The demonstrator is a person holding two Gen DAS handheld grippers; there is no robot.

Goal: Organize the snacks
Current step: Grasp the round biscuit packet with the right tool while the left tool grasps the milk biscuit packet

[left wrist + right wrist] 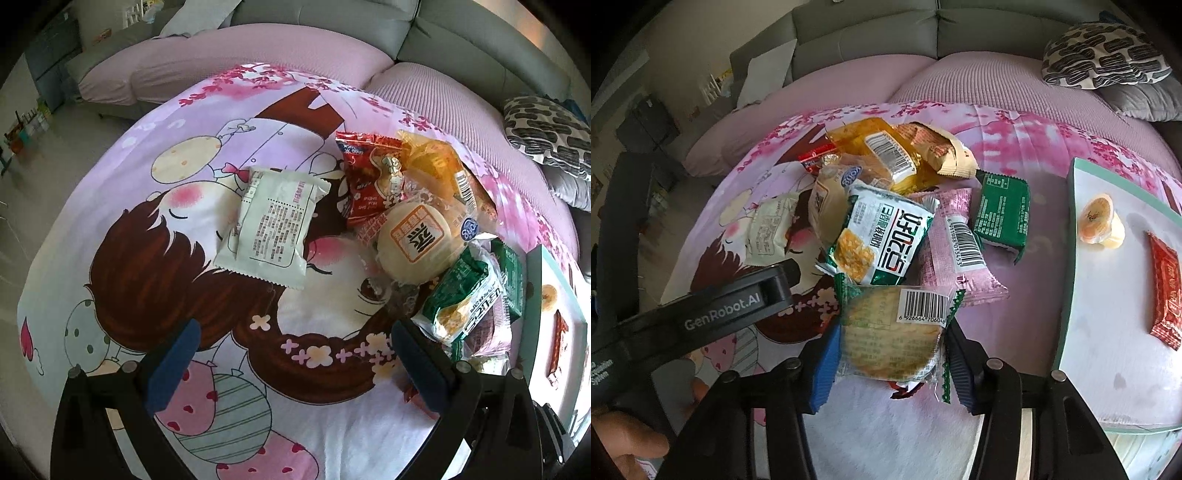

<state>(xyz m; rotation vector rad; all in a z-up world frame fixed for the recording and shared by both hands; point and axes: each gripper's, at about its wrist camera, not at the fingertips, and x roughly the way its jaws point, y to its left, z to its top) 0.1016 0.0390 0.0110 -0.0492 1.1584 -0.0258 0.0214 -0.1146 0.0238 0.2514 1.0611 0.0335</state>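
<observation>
Snack wrappers (886, 240): glossy, crinkled plastic film. Printed blanket (184, 295): soft matt cloth. Gripper pads (823, 365): ribbed blue, on matt black plastic.

Beside the tray (1071, 258), nine snack packets (886, 236) lay heaped; on the tray sat one jelly cup (1097, 221) and one red sachet (1167, 291).

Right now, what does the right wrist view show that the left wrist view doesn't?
Only the right wrist view: the right gripper closed on a clear-wrapped round cracker pack, and the jelly cup on the tray.

Only the left wrist view: the left gripper open and empty above the cartoon cloth, and the whole red snack bag.

Both: the white packet lying apart from the pile, the green-and-white cracker bag, and the patterned pillow on the sofa.
</observation>
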